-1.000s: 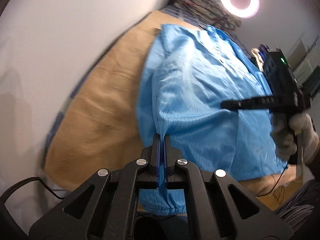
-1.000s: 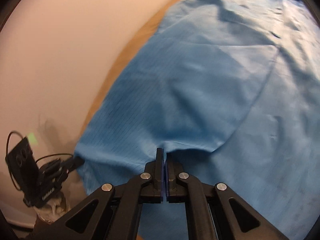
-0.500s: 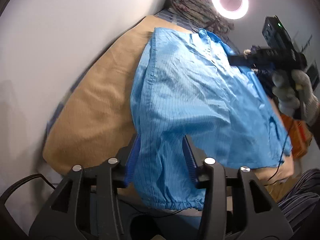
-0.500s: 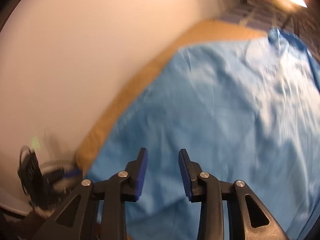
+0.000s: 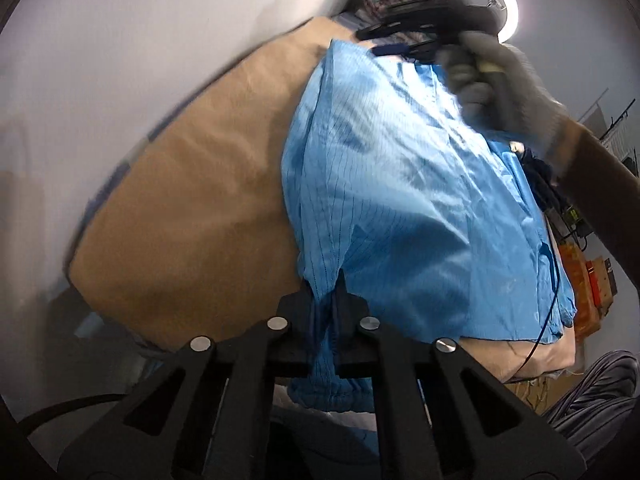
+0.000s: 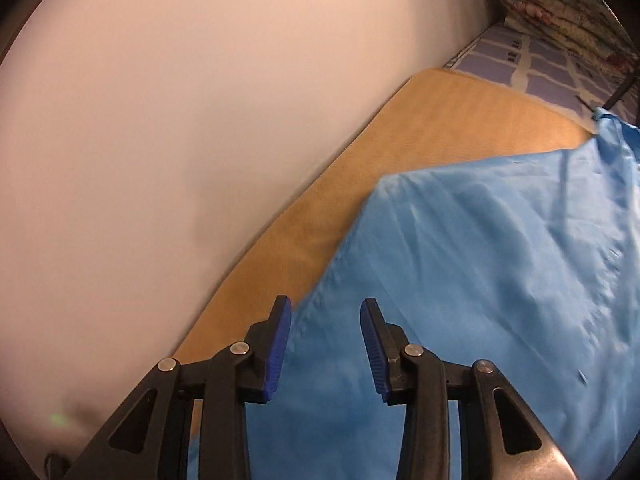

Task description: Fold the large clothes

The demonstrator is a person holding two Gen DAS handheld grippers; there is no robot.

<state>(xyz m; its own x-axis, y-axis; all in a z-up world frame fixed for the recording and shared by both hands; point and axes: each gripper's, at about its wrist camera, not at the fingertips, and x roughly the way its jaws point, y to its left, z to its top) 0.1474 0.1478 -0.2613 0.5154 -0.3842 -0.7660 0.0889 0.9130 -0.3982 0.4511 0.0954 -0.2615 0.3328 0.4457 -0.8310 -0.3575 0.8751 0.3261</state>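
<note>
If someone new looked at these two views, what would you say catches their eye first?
The bright blue garment spread over the tan mat dominates both views. In the left wrist view, the left gripper pinches a fold of it near the elastic cuff, while the right gripper, open, hovers over the cloth's edge beside the white wall. The glowing ring light at top right, behind the gloved hand, also stands out.

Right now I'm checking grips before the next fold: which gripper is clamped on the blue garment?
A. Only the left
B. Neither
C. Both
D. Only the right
A. The left gripper is shut on a bunch of the blue garment, while the right gripper hangs open above the cloth.
</note>
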